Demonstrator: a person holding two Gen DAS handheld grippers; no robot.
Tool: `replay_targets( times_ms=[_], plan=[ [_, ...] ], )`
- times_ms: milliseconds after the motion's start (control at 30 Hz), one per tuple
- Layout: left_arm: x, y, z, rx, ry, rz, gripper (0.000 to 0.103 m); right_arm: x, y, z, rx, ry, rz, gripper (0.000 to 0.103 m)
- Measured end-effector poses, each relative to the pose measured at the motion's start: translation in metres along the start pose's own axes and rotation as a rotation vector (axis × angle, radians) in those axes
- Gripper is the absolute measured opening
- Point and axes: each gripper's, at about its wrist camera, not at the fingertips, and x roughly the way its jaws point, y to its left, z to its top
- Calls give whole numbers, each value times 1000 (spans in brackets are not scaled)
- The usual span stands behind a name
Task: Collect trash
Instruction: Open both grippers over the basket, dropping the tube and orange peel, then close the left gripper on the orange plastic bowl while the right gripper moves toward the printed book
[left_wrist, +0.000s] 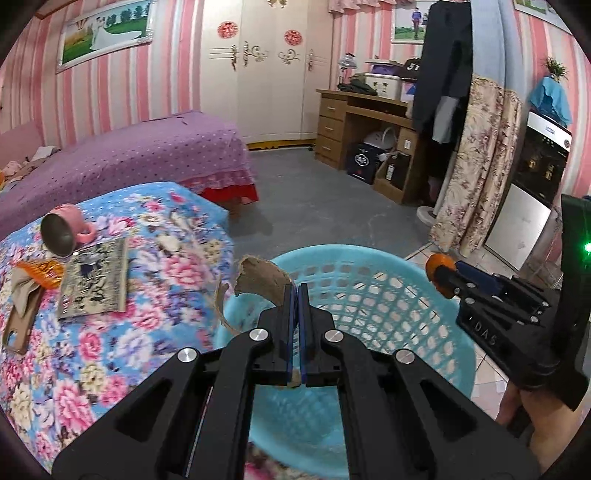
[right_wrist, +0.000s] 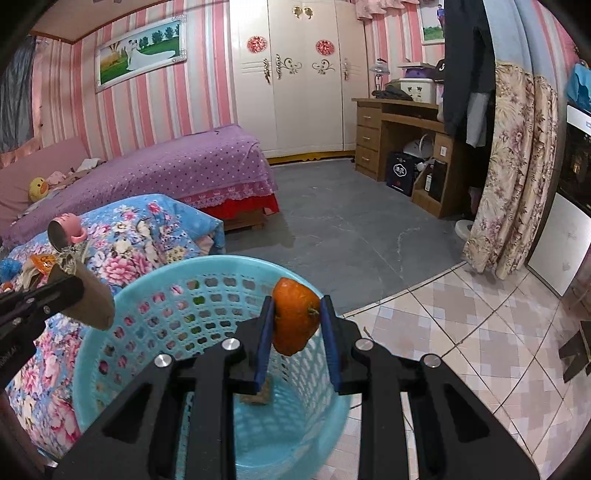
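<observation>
**What we cannot make out**

We see only part of the blue basket (left_wrist: 369, 258); the left gripper (left_wrist: 295, 295) covers its near side. A brown scrap on the basket floor (right_wrist: 258, 397) sits half behind the right gripper (right_wrist: 297, 314). The items beside the pink mug (left_wrist: 70, 229) blur together; the orange wrapper (left_wrist: 44, 273) shows no legible print

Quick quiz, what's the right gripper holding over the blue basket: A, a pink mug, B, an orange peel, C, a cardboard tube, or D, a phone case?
B: the right gripper is shut on an orange peel above the blue basket; the cardboard tube is in the left gripper.
</observation>
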Motion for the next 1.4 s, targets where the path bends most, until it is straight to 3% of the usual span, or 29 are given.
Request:
replay_targets(
  times_ms=[267,367,433,633,733,900,1000,1067,1167,1233,1400],
  plan=[
    [6,-2,2,-10,2,-18,7,-2,-12,0,33,-10,1,25],
    [6,5,3,-16,7,-21,24,-2,-12,0,30,-9,3,25],
    [3,9,4,-21,-4,-13,42,-3,-12,0,29,-9,4,25],
    [-6,28,7,-16,-42,59,75,-2,-10,-1,24,-8,4,25],
    [-9,48,9,-52,-46,91,85,-1,-9,0,23,-7,3,26],
    [-12,75,8,-82,-38,143,92,-1,-1,1,13,-13,-1,28],
    [-17,89,5,-98,-36,157,95,-1,8,2,-2,-16,-11,47],
    [-19,97,2,-98,-34,168,96,-3,15,4,-15,-27,-20,65],
    [-23,110,-3,-105,-31,187,97,-7,23,7,-4,-50,-35,80],
    [-26,120,-5,-116,-24,193,97,-9,28,9,14,-62,-44,89],
    [-42,157,-9,-129,-28,252,97,-10,48,18,29,-73,-68,96]
  ],
)
